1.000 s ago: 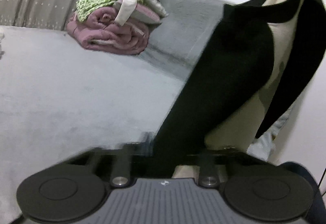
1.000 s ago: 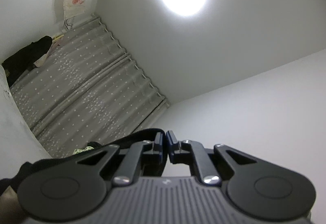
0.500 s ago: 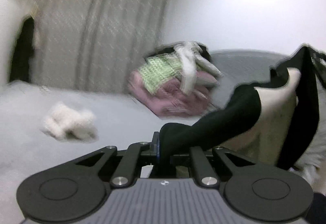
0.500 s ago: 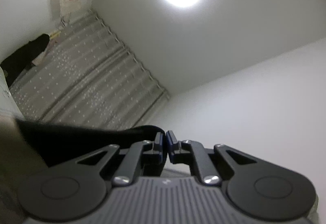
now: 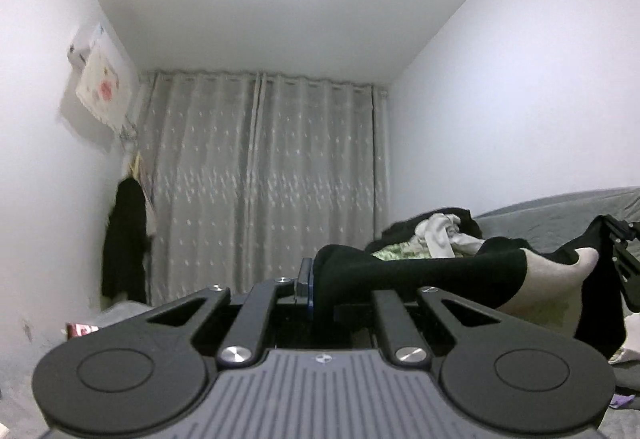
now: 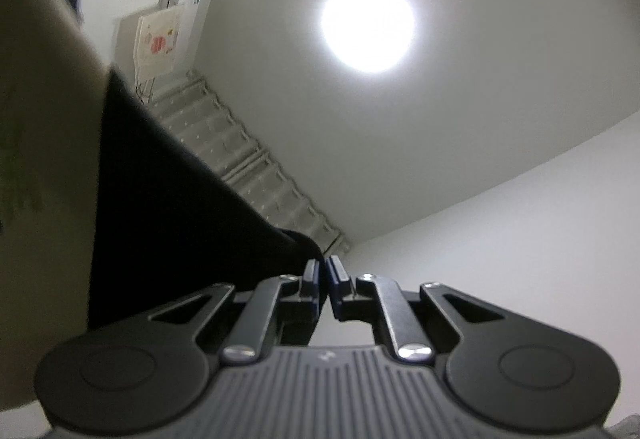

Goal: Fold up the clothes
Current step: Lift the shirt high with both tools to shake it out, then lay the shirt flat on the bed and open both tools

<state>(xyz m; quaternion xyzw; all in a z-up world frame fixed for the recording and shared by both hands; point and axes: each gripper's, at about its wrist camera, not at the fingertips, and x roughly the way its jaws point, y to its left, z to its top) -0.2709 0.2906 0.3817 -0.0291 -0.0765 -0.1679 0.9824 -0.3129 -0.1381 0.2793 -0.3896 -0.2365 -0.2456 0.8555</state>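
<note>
- The left gripper is clamped on a black fabric edge of the black-and-cream garment, pointing roughly level into the room.
- The garment stretches from there to the right gripper, seen at the right edge, and sags between the two.
- In its own view the right gripper points up at the ceiling, jaws pressed together on the same garment, which drapes off to the left.
- Behind lies a heap of mixed clothes on the grey bed.
- Farthest: pale grey dotted curtains, a dark garment hanging on the wall, a round ceiling lamp.
</note>
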